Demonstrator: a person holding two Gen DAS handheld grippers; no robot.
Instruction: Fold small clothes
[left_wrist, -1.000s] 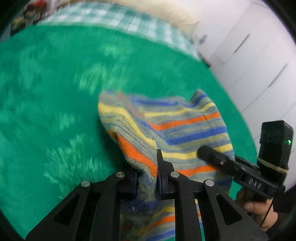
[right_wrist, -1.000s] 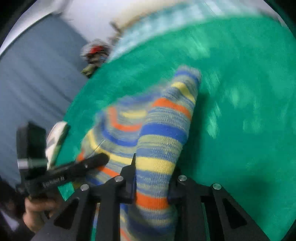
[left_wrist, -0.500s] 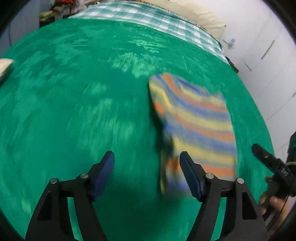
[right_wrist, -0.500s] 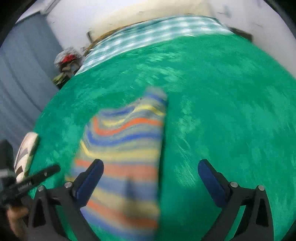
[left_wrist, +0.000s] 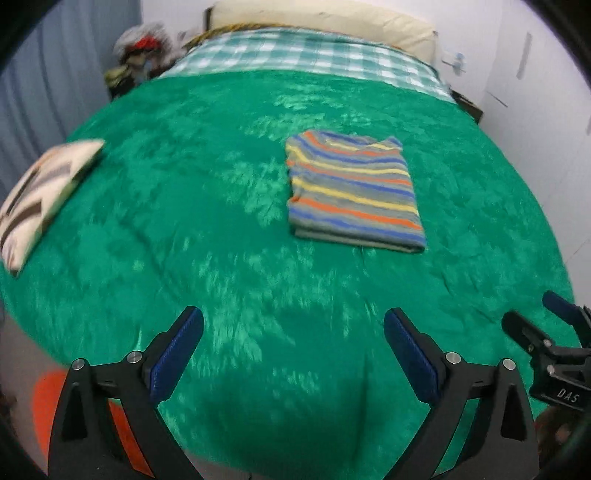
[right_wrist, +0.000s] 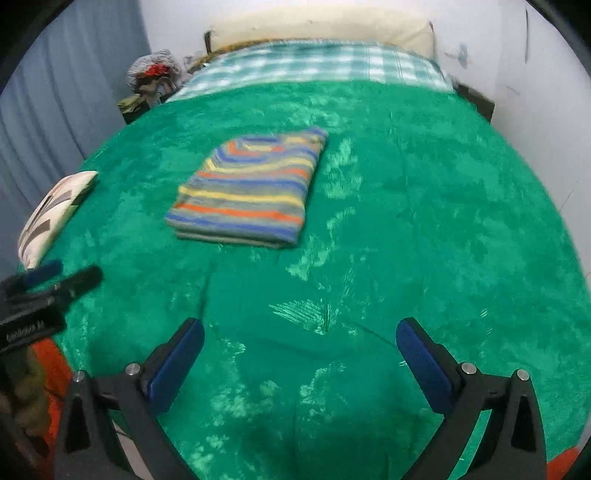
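A folded striped knit garment (left_wrist: 351, 192) (right_wrist: 247, 192), in grey, blue, orange and yellow, lies flat on the green blanket (left_wrist: 184, 221) (right_wrist: 424, 221). My left gripper (left_wrist: 293, 317) hovers over bare blanket well short of it, jaws still opening, nothing between them. My right gripper (right_wrist: 300, 326) is wide open and empty, equally far back from the garment. Each gripper also shows in the other's view: the right gripper (left_wrist: 530, 308) at the right edge, the left gripper (right_wrist: 74, 268) at the left edge.
A white patterned cushion (left_wrist: 40, 188) (right_wrist: 55, 206) lies at the blanket's left edge. Beyond the blanket are a checked sheet (left_wrist: 303, 55) and a cream pillow (left_wrist: 321, 22). A clothes pile (right_wrist: 151, 74) sits in the far left corner. White walls stand to the right.
Both grippers let go of the striped garment and pulled back and up. The garment now lies folded on the blanket, and both sets of jaws have spread wide.
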